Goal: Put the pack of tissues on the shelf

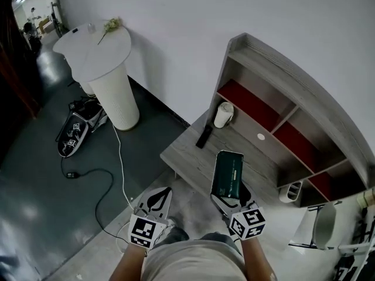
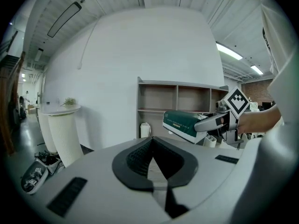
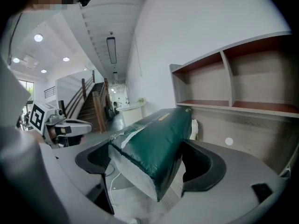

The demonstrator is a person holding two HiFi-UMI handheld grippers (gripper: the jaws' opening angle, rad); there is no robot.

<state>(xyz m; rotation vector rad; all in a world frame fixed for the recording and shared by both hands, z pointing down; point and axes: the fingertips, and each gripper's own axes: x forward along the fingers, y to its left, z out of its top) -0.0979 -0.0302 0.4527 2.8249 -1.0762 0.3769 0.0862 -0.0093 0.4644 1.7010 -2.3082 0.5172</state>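
While the right tongs (image 1: 233, 196) pinch the pack of tissues (image 1: 227, 173) by its near end, the pack sits in the air over the front edge of the bench (image 1: 187, 157), not on the shelf (image 1: 275, 98)

- Pack: dark green wrap, pale end face toward the person, long axis pointing at the shelf, far end raised. Right gripper view shows it filling the gap between the two jaws, each dark pad pressed on a side

- Left tongs (image 1: 164, 193): pressed together at the tips, nothing between them. They hang low to the left of the pack, well apart from it, off the bench's near corner and over the floor (image 1: 47, 204)

- Shelf: grey wood frame, red-lined compartments, standing along the back of the bench against the white wall

- On the bench, near the shelf's left end: a white container (image 1: 223, 115), upright; just in front of it a dark flat object (image 1: 204, 137), lying down. Both are beyond the pack and apart from it

- Left of the bench: a white pedestal (image 1: 114, 92) with a round top and a sprig lying on it; a white cable (image 1: 120, 157) trails across the floor from its base toward the person
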